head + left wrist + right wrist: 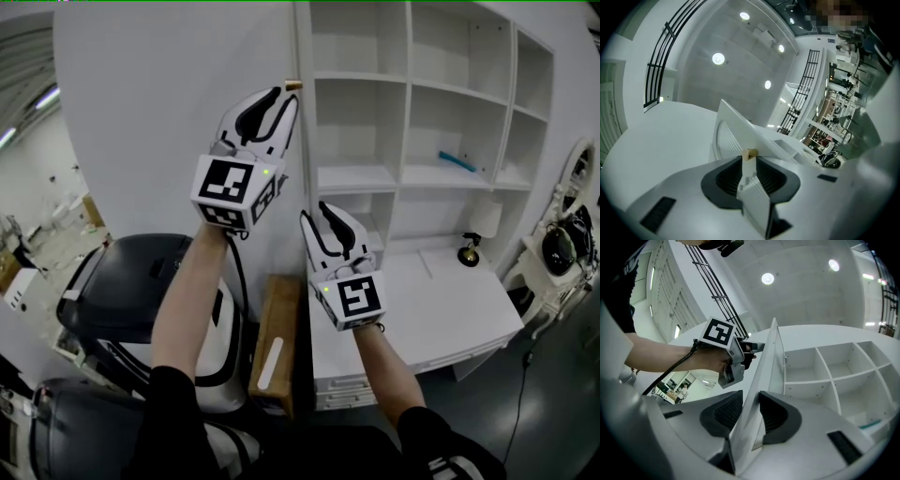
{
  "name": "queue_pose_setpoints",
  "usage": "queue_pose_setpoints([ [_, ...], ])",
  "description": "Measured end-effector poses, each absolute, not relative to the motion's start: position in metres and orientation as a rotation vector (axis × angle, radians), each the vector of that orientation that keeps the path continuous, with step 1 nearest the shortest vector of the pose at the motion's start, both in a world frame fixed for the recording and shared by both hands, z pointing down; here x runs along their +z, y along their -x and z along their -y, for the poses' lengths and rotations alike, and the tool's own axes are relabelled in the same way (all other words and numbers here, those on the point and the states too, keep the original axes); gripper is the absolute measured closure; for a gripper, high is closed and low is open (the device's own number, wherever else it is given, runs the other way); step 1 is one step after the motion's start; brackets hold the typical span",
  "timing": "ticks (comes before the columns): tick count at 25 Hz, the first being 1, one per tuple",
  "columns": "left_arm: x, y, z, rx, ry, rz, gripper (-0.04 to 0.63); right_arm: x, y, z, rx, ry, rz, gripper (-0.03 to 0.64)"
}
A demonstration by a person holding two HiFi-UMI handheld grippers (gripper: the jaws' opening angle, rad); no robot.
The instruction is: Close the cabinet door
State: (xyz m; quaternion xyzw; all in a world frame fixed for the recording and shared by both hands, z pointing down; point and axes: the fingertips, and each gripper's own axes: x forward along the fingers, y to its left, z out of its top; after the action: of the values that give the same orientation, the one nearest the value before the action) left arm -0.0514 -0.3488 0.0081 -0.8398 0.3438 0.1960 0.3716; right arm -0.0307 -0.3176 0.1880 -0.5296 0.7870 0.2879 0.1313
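Clamping the open cabinet door (302,56) along its upright edge, left gripper (284,94) above right gripper (314,214), both clenched on it; shelves (361,178) lie right.

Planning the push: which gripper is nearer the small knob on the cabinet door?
Left. The left gripper grips the edge of the cabinet door right at the knob; the right gripper holds the same edge well below it.

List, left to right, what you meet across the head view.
dark grey machine → left gripper → right gripper → teal object on a shelf → small black round object on the desk. The cabinet door, clamped by both grippers, is left out because it overlaps them.
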Motion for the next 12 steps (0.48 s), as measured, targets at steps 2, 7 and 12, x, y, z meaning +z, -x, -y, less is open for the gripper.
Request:
queue_pose_setpoints([
  [2, 0.005, 0.047, 0.347, 0.501, 2.144, -0.862, 0.505, 0.188, 0.030, 0.317, 0.834, 1.533, -2.284, 0.491],
  [7, -0.003, 0.041, 0.343, 0.491, 2.119, -0.832, 0.505, 0.187, 0.026, 0.317, 0.821, 1.531, -2.278, 0.492],
  [12, -0.003, 0.036, 0.342, 0.472, 2.122, -0.783, 0.500, 0.188, 0.020, 0.315, 0.827, 1.529, -2.275, 0.492],
])
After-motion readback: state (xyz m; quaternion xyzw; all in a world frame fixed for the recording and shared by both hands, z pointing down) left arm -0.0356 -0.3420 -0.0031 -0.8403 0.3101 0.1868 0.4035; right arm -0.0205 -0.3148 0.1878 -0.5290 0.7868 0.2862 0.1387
